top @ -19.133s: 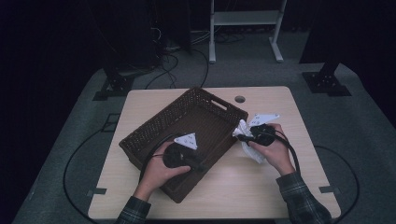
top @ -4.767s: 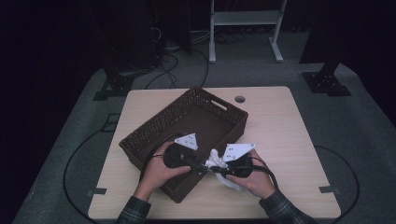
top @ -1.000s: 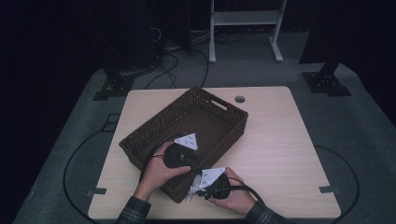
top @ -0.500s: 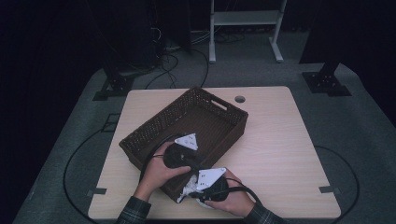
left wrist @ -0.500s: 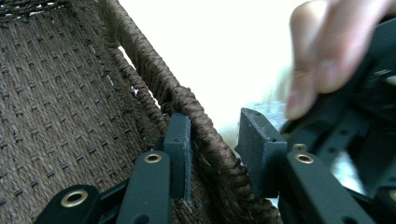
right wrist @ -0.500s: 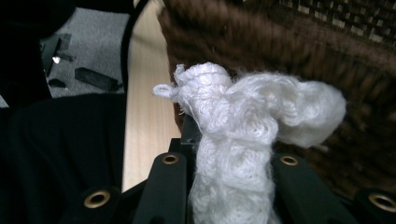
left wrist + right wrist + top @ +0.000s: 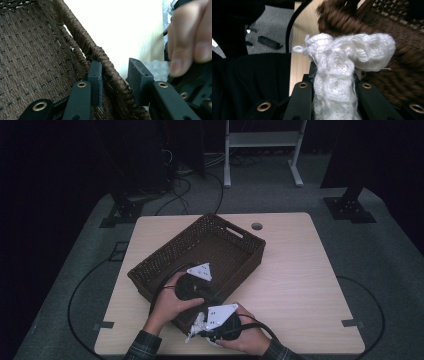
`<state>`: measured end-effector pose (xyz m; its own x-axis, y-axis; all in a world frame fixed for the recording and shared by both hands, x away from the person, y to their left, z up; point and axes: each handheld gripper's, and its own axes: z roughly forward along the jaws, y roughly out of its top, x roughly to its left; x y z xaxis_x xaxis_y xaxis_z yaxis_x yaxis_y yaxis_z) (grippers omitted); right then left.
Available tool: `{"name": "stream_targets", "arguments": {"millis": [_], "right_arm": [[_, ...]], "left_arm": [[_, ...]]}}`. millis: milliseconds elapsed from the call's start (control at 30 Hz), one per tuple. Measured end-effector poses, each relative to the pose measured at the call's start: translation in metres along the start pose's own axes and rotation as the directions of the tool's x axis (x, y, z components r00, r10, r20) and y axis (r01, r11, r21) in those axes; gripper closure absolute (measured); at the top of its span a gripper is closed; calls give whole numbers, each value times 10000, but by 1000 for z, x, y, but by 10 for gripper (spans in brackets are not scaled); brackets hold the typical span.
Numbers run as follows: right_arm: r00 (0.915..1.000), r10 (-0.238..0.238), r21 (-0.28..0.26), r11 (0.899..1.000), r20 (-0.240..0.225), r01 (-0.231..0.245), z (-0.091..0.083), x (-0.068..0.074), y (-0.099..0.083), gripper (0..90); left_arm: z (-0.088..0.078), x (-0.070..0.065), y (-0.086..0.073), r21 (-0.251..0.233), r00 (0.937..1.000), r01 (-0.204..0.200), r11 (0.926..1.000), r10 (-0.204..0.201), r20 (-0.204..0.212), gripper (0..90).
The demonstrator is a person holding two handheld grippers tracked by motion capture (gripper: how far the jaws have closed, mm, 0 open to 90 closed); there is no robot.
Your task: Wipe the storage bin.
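A dark brown wicker basket [image 7: 235, 227] lies slantwise on the wooden table. My left gripper [image 7: 202, 297] straddles its near wall, one pad inside and one outside, shut on the rim [image 7: 110, 67]. My right gripper [image 7: 202, 330] sits just outside the basket's near corner, shut on a white knitted cloth [image 7: 196, 326]. In the right gripper view the cloth [image 7: 342, 55] bulges up between the jaws with the basket [image 7: 402, 50] behind it. A bit of the cloth [image 7: 156, 68] and a finger of the right hand [image 7: 190, 37] appear in the left gripper view.
The table [image 7: 300, 270] has bare wood to the right of the basket and a round cable hole [image 7: 257, 226] near its far edge. Black cables [image 7: 80, 290] loop on the grey floor, and a white stand [image 7: 260, 150] rises behind the table.
The right gripper has risen a little with the cloth, staying by the basket's near corner. The left gripper and the basket have not moved.
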<state>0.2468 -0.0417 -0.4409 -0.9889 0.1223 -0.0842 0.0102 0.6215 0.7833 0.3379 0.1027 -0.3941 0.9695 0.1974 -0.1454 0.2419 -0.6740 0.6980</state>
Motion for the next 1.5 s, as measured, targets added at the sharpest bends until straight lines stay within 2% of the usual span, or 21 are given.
{"name": "stream_targets", "arguments": {"millis": [200, 400, 467, 533, 567, 600, 700, 800, 1133, 1300, 1500], "right_arm": [[9998, -34, 671, 9977, -172, 46, 17, 3, -10, 744], [9995, 1, 1106, 9939, -307, 33, 32, 6, -17, 744], [9990, -286, 1227, 9919, -342, 326, 36, 5, -20, 745], [9994, -20, 1275, 9918, -337, 63, 38, 7, -21, 744], [9994, -33, 1253, 9921, -342, 76, 37, 7, -21, 744], [9990, -251, 1270, 9915, -359, 295, 36, 5, -22, 744], [9996, 41, 1057, 9944, -271, -12, 25, 6, -21, 744], [10000, 15, 896, 9960, -45, -11, 13, 2, -23, 744], [9972, 436, 806, 9956, 602, -484, -13, -8, -35, 744], [9915, 750, 838, 9929, 1062, -841, -29, -16, -49, 744], [9789, 1238, 793, 9872, 1627, -1380, -51, -27, -64, 744]], "left_arm": [[0, 0, 0, 17, 10000, -1, 10000, 1, 1, 644], [0, 0, 0, 11, 10000, -1, 10000, 1, 0, 644], [0, 0, 0, 20, 10000, -10, 10000, 10, -5, 644], [0, 0, 0, 37, 10000, -31, 10000, 32, -8, 644], [0, 0, 0, 18, 10000, -9, 10000, 9, -6, 644], [0, 0, 0, 17, 10000, -14, 10000, 14, -10, 644], [0, 0, 0, 12, 10000, -15, 10000, 15, -11, 644], [0, 0, 0, 30, 10000, -31, 10000, 31, -3, 644], [0, -1, 0, -15, 10000, 35, 10000, -35, -8, 644], [0, 0, 0, 6, 10000, -5, 10000, 5, -12, 643], [0, 0, 0, -19, 10000, 23, 10000, -23, 3, 644]]}}
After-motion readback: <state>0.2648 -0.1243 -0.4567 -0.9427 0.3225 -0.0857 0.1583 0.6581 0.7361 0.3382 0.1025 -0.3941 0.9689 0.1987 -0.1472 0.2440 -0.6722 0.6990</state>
